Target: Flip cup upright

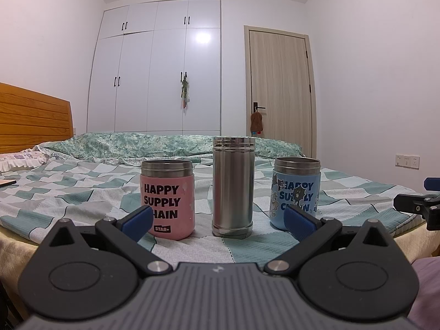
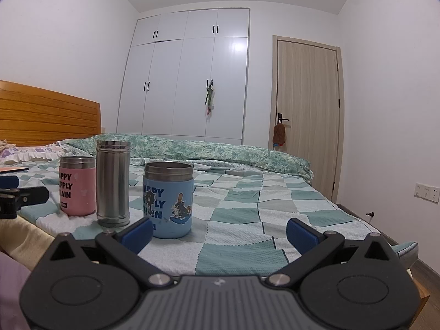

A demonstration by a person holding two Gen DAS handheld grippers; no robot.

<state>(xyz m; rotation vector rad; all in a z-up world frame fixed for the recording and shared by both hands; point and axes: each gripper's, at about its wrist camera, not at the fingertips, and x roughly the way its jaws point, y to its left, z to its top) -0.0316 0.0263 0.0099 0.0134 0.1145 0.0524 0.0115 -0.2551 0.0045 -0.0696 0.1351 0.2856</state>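
Note:
Three cups stand upright in a row on the bed. A pink cup (image 1: 167, 198) (image 2: 77, 189) is on the left, a tall steel cup (image 1: 233, 186) (image 2: 112, 183) in the middle, and a blue cartoon cup (image 1: 295, 192) (image 2: 167, 200) on the right. Their open steel rims face up. My left gripper (image 1: 218, 218) is open and empty, just in front of the row. My right gripper (image 2: 219, 232) is open and empty, to the right of the blue cup. Each gripper shows at the edge of the other's view.
The bed has a green and white checked sheet (image 2: 247, 214) and a rumpled green quilt (image 1: 123, 144) behind the cups. A wooden headboard (image 1: 33, 115) is at the left. A white wardrobe (image 1: 156, 68) and a door (image 1: 280, 88) stand beyond.

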